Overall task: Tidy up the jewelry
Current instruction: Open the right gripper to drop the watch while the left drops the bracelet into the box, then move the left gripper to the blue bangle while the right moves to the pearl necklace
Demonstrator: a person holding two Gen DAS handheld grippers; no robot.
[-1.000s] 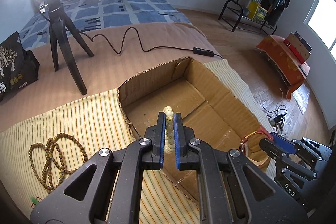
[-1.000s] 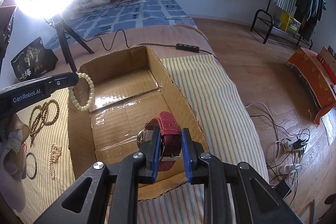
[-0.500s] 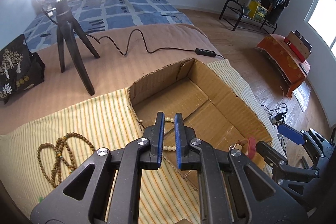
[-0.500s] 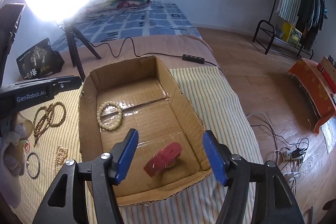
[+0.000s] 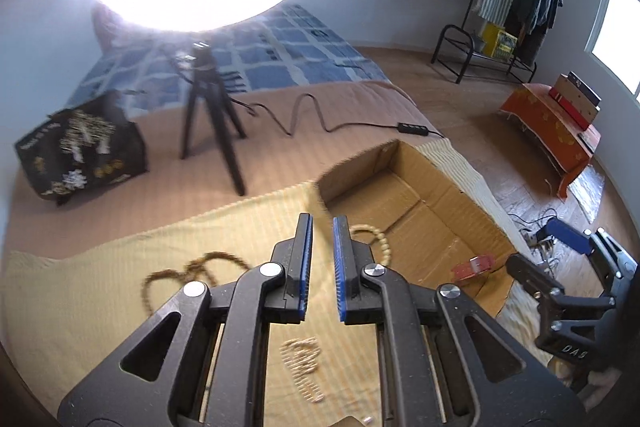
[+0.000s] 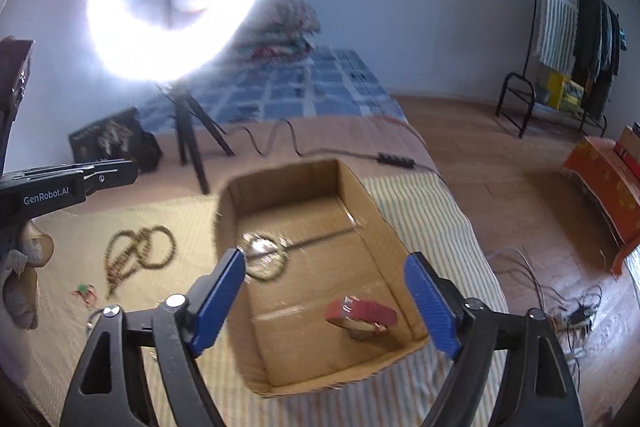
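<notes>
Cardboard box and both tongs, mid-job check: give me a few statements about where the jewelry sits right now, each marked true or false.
1. The red-strap watch lies inside the cardboard box. True.
2. The right tongs are clamped on the watch. False: their fingers stand wide apart and hold nothing.
3. The pale bead bracelet lies on the box floor. True.
4. The left tongs hold the bead bracelet. False: there is a narrow gap between their fingers with nothing in it.
5. The brown bead necklace is inside the box. False: it lies on the striped cloth, left of the box.
6. A small string of pale beads lies on the cloth outside the box. True.
</notes>
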